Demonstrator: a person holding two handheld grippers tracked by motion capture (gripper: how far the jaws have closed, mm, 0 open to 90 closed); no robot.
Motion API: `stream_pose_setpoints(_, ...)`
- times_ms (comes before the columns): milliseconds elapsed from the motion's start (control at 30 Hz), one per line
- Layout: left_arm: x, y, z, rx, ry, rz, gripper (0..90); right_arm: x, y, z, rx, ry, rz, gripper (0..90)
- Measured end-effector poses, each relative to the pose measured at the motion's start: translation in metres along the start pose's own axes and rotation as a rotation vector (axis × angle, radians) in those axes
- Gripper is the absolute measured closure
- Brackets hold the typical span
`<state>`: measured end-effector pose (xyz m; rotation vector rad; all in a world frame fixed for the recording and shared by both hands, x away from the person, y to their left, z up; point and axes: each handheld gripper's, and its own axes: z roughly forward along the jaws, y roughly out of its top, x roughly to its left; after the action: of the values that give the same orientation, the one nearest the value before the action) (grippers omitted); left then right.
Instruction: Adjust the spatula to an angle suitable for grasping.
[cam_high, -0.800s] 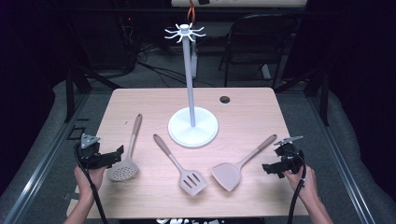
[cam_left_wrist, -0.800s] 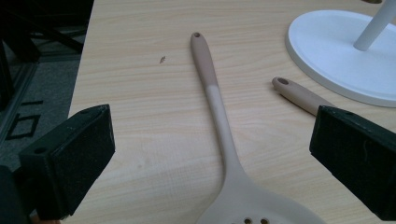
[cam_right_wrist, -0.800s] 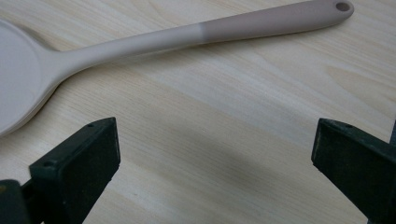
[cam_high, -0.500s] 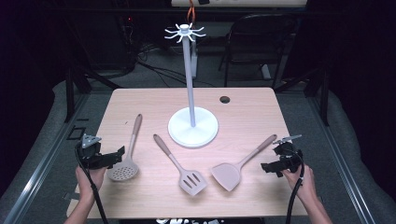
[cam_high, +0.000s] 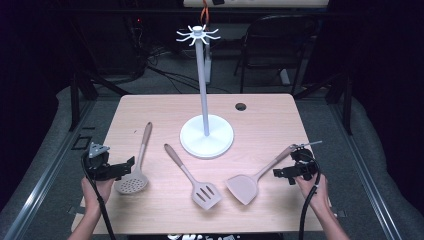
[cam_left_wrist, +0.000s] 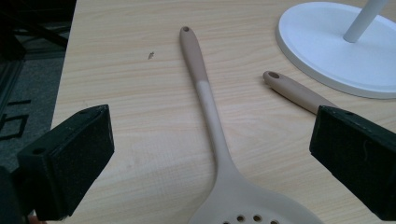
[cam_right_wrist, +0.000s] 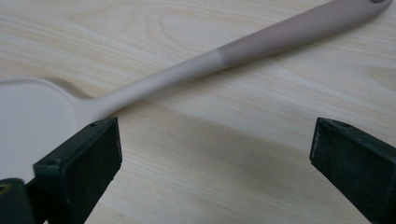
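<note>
Almost nothing changed since a moment ago: three utensils lying in the same places on the desk, stand at centre untouched. Right gripper shifted only a little inward at lower right, close beside the handle of the flat spatula, not touching; jaws wide open, empty. Left gripper at lower left, just beside the skimmer, jaws fully open too, holding nothing; handle running up between them in the left gripper view. Slotted spatula in the lower middle, apart from both. Probably meaning: approach nearly finished, grasp not begun, hanging on the stand not started.
</note>
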<state>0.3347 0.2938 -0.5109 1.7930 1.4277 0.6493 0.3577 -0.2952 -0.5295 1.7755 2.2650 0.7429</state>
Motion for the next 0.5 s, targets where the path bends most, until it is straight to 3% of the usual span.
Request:
stream_pose_setpoints(200,0.002,-0.001,0.002,0.002,-0.007,-0.016,0.0,0.011,0.011,0.009,0.027,-0.022,-0.014,5.0)
stream_pose_setpoints(500,-0.003,0.000,0.001,0.002,-0.008,0.005,0.0,0.027,0.028,0.029,0.069,-0.046,0.042,11.2)
